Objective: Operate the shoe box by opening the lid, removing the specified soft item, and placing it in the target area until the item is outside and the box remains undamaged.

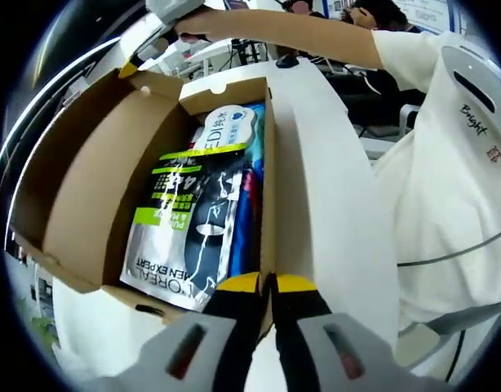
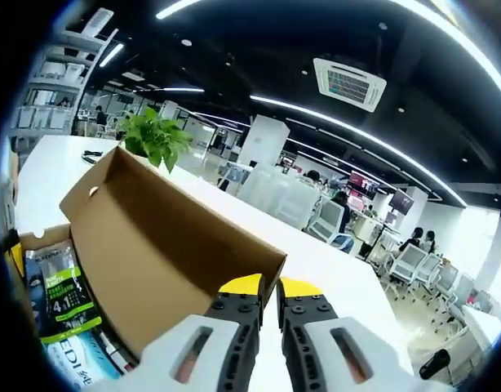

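Brown cardboard shoe box [image 1: 79, 196] stands open, glossy soft sachets [image 1: 197, 220] lying inside; left gripper [image 1: 267, 286] pinches the box wall, right gripper [image 2: 263, 290] grips the lid edge; sachets likely light, slippery, best nipped by an edge.

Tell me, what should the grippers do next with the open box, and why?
Probably ease the left gripper open and reach down for the grey sachet. The lid is already up, with the right gripper at its edge, and the packets lie uncovered in the shoe box. The left jaws look pinched on the box's near wall, holding no packet.
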### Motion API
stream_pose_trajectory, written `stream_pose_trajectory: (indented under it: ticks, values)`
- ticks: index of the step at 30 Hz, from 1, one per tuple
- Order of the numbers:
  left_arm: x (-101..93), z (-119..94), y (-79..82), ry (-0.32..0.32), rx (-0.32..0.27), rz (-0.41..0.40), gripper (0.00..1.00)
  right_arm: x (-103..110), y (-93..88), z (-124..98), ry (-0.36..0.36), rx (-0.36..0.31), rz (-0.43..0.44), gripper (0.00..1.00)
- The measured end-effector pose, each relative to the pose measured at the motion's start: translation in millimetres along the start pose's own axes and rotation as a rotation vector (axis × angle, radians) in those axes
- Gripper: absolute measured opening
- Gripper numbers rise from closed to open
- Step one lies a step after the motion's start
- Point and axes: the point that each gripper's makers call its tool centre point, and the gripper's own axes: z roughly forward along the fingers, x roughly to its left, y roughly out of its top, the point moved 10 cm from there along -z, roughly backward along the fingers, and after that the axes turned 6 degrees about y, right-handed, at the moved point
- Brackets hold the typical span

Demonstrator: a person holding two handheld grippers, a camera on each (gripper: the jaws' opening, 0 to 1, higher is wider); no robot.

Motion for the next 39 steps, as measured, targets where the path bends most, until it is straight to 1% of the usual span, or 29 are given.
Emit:
stream_pose_trajectory:
  ticks: [3, 5, 6, 8, 9, 11, 12, 15, 19, 22, 24, 27, 33, 35, 37, 38, 39]
  values:
    - [-0.1, 0, 0.0, 0.002, -0.001, -0.002, 0.04, 0, -2.2, 4, 0.004, 0.01, 0.015, 0.04]
    - [-0.4, 0, 0.1, 0.002, -0.001, -0.001, 0.04, -1, -3.1, 6, 0.012, 0.02, 0.009, 0.04]
    - [-0.6, 0, 0.1, 0.003, -0.001, 0.0, 0.04, -2, -3.3, 9, 0.024, 0.036, 0.006, 0.04]
    - [-0.6, 0, 0.0, 0.003, -0.002, 0.0, 0.04, -6, -3.8, 16, 0.071, 0.106, 0.011, 0.04]
    - [-0.6, 0, -0.1, 0.003, -0.004, 0.0, 0.04, -7, -3.4, 18, 0.083, 0.121, 0.04, 0.04]
    - [-0.4, 0, -0.3, 0.003, -0.007, 0.001, 0.04, -10, -4.0, 24, 0.104, 0.155, 0.139, 0.04]
    - [-0.2, 0, -0.3, 0.002, -0.007, 0.0, 0.04, -11, -5.1, 26, 0.104, 0.155, 0.156, 0.04]
    - [0.4, 0, -0.3, -0.003, -0.01, -0.002, 0.04, -8, -10.6, 30, 0.087, 0.151, 0.13, 0.04]
    - [1.0, 0, -0.6, -0.004, -0.015, 0.0, 0.04, -9, -13.5, 33, 0.078, 0.138, 0.1, 0.04]
    - [1.0, 0, -0.4, -0.002, -0.013, -0.001, 0.04, -12, -12.1, 33, 0.086, 0.137, 0.128, 0.04]
    - [1.2, 0, -0.2, -0.001, -0.01, 0.001, 0.04, -12, -12.1, 34, 0.092, 0.139, 0.12, 0.04]
    - [1.3, 0, -0.6, 0.004, -0.011, -0.006, 0.04, -12, -12.7, 34, 0.088, 0.139, 0.132, 0.04]
    - [1.3, -1, -2.0, 0.009, -0.03, -0.016, 0.05, -10, -14.0, 28, 0.074, 0.084, 0.117, 0.05]
    - [1.3, -1, -1.6, 0.007, -0.029, -0.018, 0.05, -11, -14.0, 27, 0.085, 0.084, 0.112, 0.04]
    - [1.0, 0, -1.4, 0.009, -0.024, -0.021, 0.05, -15, -17.0, 26, 0.067, 0.094, 0.091, 0.08]
    - [0.8, -1, -1.5, 0.014, -0.026, -0.026, 0.05, -16, -18.5, 25, 0.07, 0.09, 0.096, 0.09]
    - [0.3, -1, -1.9, 0.018, -0.03, -0.027, 0.05, -16, -18.9, 24, 0.081, 0.078, 0.121, 0.09]
